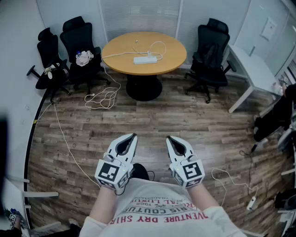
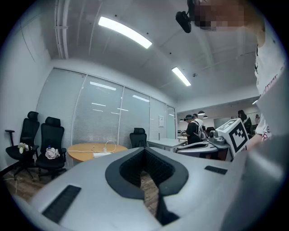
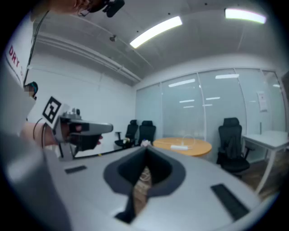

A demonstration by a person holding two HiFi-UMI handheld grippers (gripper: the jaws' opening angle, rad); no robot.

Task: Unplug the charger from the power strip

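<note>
Charger [image 1: 149, 53] well beyond both jaws.

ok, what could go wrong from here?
1. A cable coil lies on the floor before the table: possible trip or snag on the walk in.
2. The power strip looks unfixed; pulling the charger one-handed may drag it.
3. The left gripper and right gripper are shut; both must open first.

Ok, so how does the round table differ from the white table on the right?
The round table is tan, the white table white. The round table stands on a dark central pedestal, the white table on slim legs. Both stand near the far wall.
</note>
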